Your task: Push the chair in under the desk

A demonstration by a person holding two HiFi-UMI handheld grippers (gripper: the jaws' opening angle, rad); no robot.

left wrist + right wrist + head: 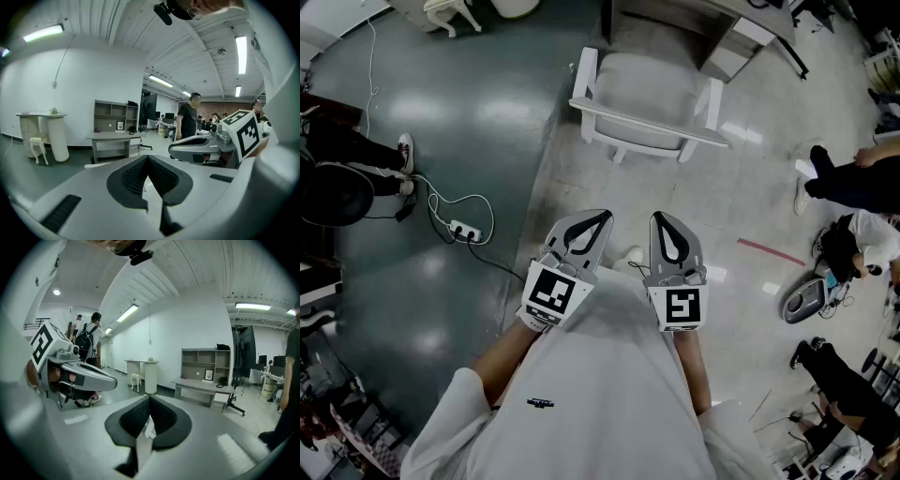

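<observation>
White chair (645, 92), with a pale padded seat and armrests, stands just before the desk (739, 39), well ahead of me. I judge its frame stiff and light enough to slide, so I would press on the back rail (649, 123). Left tongs (598, 221) and right tongs (663, 223) are closed and empty.

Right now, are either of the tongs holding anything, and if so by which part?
Nothing is held. The left tongs and the right tongs are both shut and empty, short of the white chair.
</observation>
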